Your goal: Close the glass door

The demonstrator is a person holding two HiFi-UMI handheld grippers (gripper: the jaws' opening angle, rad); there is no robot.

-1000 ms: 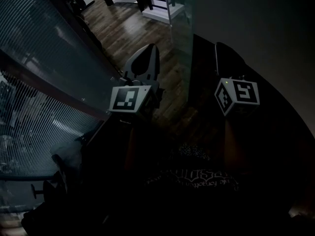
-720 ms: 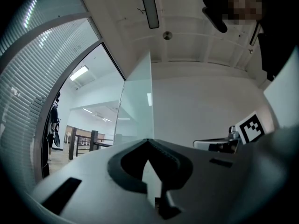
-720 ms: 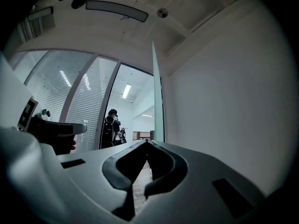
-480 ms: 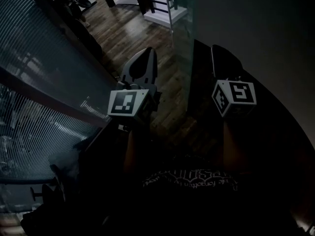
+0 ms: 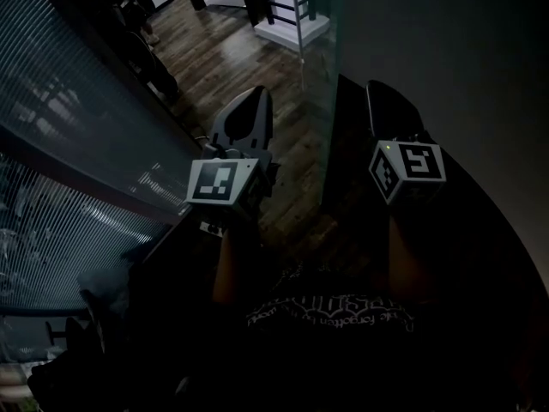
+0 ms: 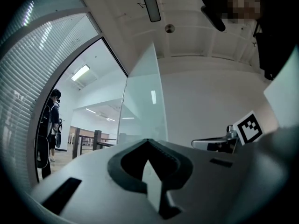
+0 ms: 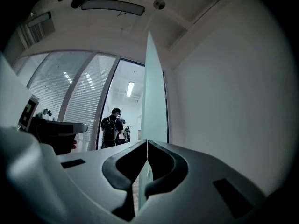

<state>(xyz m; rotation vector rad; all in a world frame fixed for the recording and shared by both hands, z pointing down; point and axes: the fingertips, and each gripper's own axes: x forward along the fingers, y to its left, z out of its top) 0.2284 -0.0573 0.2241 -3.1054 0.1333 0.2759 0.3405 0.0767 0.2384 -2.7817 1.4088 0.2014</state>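
The glass door [image 5: 327, 93] stands as a pale pane nearly edge-on between my two grippers. In the right gripper view the glass door [image 7: 153, 101] rises straight ahead of the right gripper [image 7: 147, 142], whose jaws are shut with nothing between them; I cannot tell whether they touch the glass. In the head view the right gripper [image 5: 371, 86] lies right of the pane, beside the wall. The left gripper [image 5: 256, 94] is left of the pane over the wooden floor. Its jaws are also shut and empty, and from the left gripper [image 6: 148, 141] the glass door [image 6: 140, 106] is ahead and slightly to the left.
A ribbed glass partition [image 5: 77, 144] runs along the left. Beyond the doorway are a wooden floor [image 5: 223, 50], a white stair base with dark railing [image 5: 287, 7] and a person with a backpack [image 7: 111, 129]. A plain white wall [image 5: 446, 50] closes the right side.
The view has advanced toward the doorway, with the stair base and floor nearer. The glass edge sits slightly further right in the picture. Both grippers moved forward with it and stayed shut.
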